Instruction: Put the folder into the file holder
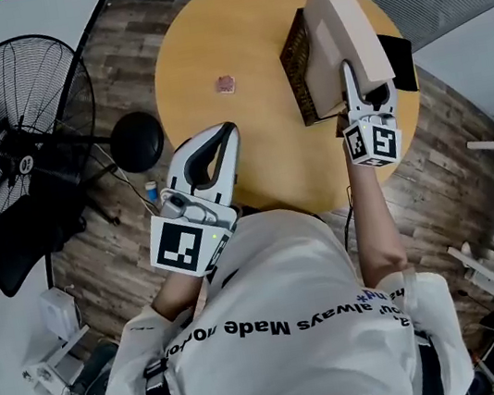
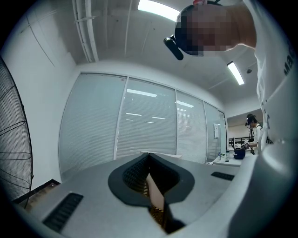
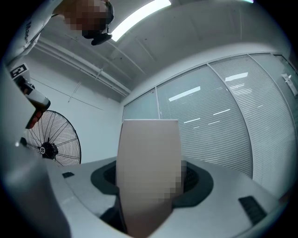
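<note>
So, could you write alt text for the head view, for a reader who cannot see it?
Seen from above, the right claw grips a beige folder upright at a dark file holder on a round wooden table. The left claw, shut and empty, hovers at the table's near edge; a black fan stands on the floor at left.

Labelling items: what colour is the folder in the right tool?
The folder is plain pale beige; the head view shows it best.
</note>
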Tool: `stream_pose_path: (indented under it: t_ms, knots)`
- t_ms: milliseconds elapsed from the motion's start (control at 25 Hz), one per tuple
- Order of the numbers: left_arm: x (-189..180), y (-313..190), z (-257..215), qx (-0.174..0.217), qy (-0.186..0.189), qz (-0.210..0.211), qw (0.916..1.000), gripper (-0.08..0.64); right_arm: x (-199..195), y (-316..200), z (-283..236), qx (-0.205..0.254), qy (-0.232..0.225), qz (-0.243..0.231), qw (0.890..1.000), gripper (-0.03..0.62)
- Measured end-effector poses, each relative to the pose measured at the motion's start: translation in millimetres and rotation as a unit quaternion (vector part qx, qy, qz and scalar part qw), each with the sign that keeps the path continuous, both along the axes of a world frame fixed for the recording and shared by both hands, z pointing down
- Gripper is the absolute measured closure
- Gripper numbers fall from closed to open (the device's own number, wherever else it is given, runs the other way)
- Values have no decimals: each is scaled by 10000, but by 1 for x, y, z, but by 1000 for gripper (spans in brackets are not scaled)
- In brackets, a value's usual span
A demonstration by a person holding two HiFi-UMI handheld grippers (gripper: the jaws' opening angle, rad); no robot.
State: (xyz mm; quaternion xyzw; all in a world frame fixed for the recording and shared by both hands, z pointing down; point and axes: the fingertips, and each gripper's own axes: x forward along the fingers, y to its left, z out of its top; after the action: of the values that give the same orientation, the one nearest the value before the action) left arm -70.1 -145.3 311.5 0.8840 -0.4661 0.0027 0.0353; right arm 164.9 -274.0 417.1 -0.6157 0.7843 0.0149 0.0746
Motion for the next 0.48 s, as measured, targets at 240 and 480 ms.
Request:
stream_pose_path:
  t_ms: [240, 480]
  knots:
    - [1, -2, 1, -6, -6, -3, 10000, 535, 3, -1, 4, 54, -69, 8, 10000, 299]
    - [-2, -4, 2, -11, -8, -23, 10000, 535, 2, 0, 8, 119, -148, -17, 9998, 299]
